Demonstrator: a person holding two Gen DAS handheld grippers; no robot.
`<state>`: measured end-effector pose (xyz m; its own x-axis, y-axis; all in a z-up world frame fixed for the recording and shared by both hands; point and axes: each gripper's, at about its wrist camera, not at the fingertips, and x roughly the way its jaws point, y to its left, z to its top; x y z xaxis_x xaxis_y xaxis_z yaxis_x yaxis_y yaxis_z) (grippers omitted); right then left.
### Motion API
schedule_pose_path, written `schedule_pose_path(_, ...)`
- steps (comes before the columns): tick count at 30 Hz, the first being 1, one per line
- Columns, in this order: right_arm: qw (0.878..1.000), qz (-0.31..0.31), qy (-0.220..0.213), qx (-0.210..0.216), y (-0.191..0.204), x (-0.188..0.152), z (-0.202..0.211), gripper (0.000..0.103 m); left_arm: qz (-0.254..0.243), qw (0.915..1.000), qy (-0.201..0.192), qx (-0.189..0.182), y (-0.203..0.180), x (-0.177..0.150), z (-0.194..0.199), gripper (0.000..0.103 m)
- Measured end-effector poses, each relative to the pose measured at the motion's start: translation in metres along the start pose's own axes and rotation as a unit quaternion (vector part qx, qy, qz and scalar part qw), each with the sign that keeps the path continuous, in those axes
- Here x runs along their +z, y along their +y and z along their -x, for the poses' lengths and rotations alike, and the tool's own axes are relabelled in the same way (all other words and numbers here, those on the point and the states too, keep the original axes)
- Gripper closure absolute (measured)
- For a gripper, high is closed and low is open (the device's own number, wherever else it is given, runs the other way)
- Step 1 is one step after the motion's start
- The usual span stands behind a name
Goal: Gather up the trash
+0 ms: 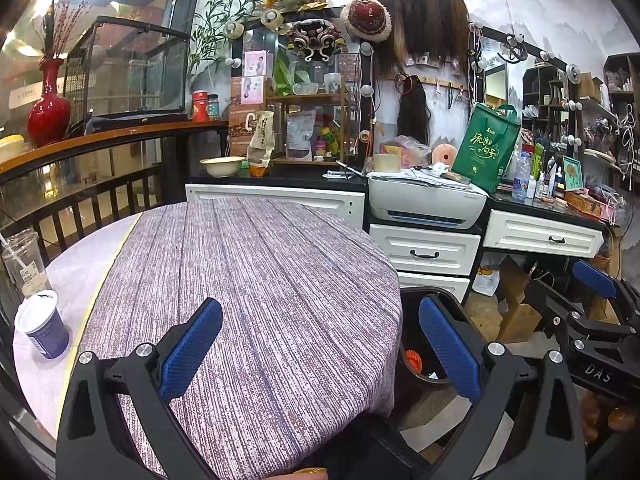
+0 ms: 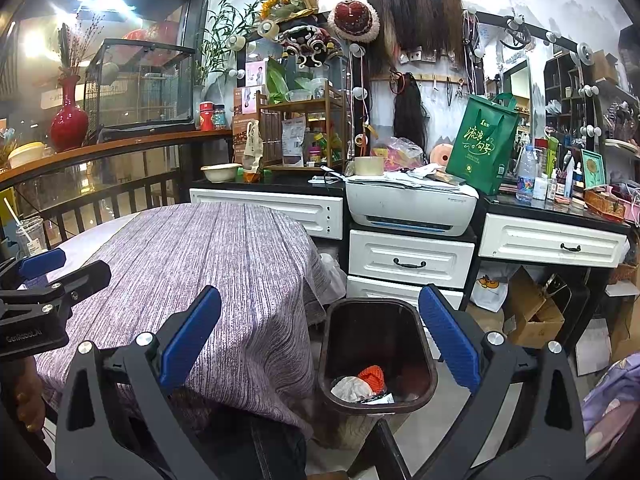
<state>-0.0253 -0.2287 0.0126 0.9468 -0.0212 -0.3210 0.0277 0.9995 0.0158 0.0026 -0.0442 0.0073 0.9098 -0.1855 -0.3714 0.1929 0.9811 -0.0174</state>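
The left tongs (image 1: 320, 350) hover over the near edge of the round table (image 1: 280, 264), draped in a purple-grey striped woven cloth, with their blue pads spread wide apart and nothing between them. The right tongs (image 2: 320, 348) are likewise wide apart and empty, held off the table's right edge directly above the dark brown plastic waste bin (image 2: 424, 344) on the floor, a placement that suits dropping things straight in. Inside that bin lie a crumpled white wad (image 2: 350, 388), an orange crumpled piece (image 2: 372, 374) and a flat scrap of paper beside them, so part of the collecting looks done.

What is left sits at the table's far left edge: a blue paper cup with a white lid (image 1: 42, 324), and beyond it a clear plastic drink cup with a straw (image 1: 24, 264), nearly emptied. Both stand upright, near each other but apart, well away from either tongs. The left tongs are the closer pair, so they seem the natural ones to fetch the cups. The lidded blue cup may still hold liquid; I cannot tell, so keeping it upright would be wise.
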Motion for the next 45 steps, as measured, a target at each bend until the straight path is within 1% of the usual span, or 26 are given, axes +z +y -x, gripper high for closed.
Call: schedule_pose_path(45, 1.000, 0.000, 0.005, 0.002, -0.0004, 0.0020, -0.0012, 0.006, 0.001, 1.0000, 0.006, 0.000, -0.0015, 0.0024, 0.0013, 0.006)
